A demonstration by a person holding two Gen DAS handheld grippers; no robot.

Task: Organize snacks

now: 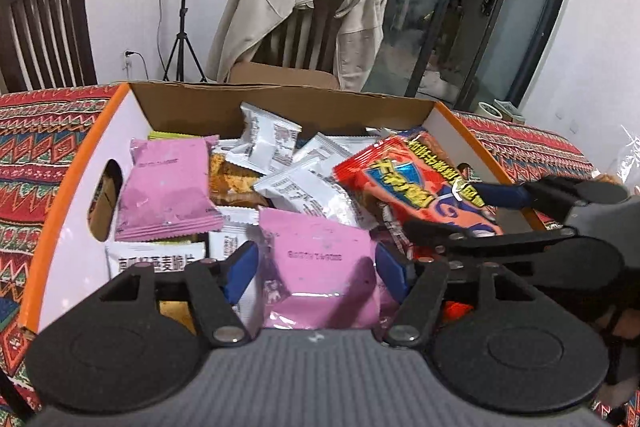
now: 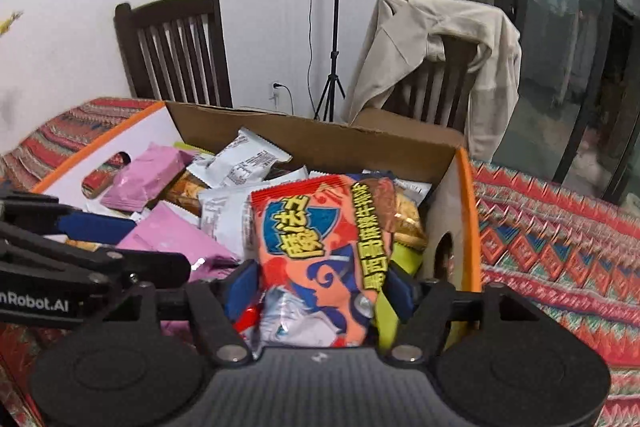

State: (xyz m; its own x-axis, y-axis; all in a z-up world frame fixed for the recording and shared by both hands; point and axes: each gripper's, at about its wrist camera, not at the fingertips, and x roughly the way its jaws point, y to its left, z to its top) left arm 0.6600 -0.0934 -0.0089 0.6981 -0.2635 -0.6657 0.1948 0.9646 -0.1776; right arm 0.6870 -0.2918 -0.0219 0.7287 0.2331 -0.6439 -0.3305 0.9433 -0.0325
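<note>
Left tool (image 1: 316, 269) straddles a pink packet (image 1: 320, 267), right tool (image 2: 318, 287) a red bag (image 2: 316, 251); both half-wide, grip unclear, so slippery wrappers may slide out.

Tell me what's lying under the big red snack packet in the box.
Under the red packet, a yellow-green packet and a clear bag of golden-brown snacks poke out on its right, white packets on its left. What lies directly beneath its middle is covered.

beige jacket (image 1: 296, 15) draped over a chair (image 1: 308, 31); tripod (image 2: 334, 27) by the wall.
</note>
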